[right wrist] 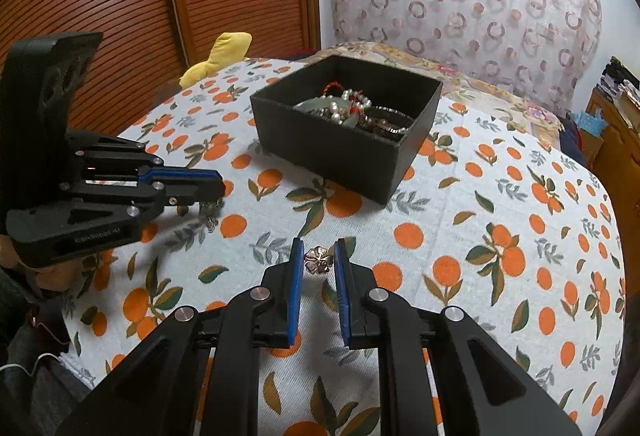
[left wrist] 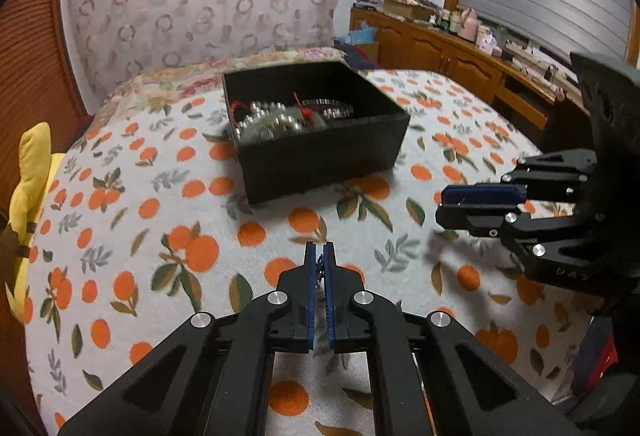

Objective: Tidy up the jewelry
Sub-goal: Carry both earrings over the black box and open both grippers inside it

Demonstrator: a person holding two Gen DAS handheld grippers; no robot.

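Left gripper (left wrist: 319, 256) is clamped on a thin, limp chain (left wrist: 320, 268). Right gripper (right wrist: 316, 256) pinches a small, light, stiff flower (right wrist: 318, 259) at frame centre; grip its petal edges.

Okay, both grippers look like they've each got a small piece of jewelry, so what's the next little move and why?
Probably lift the left gripper and carry it toward the black box. It is shut on a small chain piece that dangles onto the bedspread, and the box sits open with other jewelry inside. The right gripper looks closed on a flower-shaped piece; it could follow.
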